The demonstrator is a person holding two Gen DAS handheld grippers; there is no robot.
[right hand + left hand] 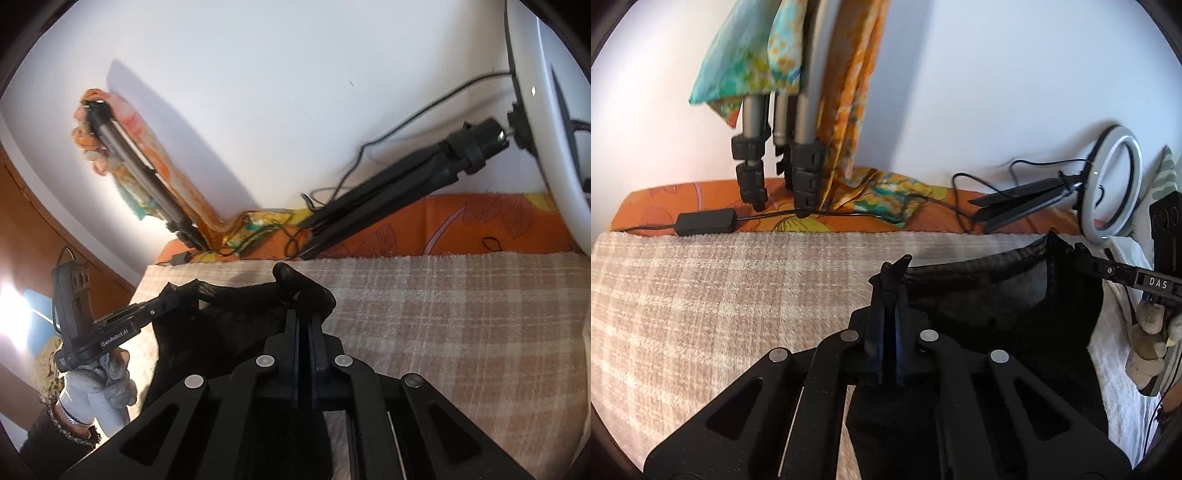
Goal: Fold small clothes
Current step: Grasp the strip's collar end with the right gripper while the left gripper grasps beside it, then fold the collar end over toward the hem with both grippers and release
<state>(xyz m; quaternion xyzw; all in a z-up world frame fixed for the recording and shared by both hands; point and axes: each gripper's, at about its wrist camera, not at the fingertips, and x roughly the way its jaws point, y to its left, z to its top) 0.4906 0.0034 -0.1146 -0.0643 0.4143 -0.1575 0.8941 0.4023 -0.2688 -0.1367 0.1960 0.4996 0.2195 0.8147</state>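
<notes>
Garment (1004, 295) is hanging between left gripper (890, 280) and right gripper (303, 295), over the blanket (720, 295). Tripod (798, 147) is standing behind the blanket at the wall; ring light (1115, 184) is leaning to its right.
</notes>
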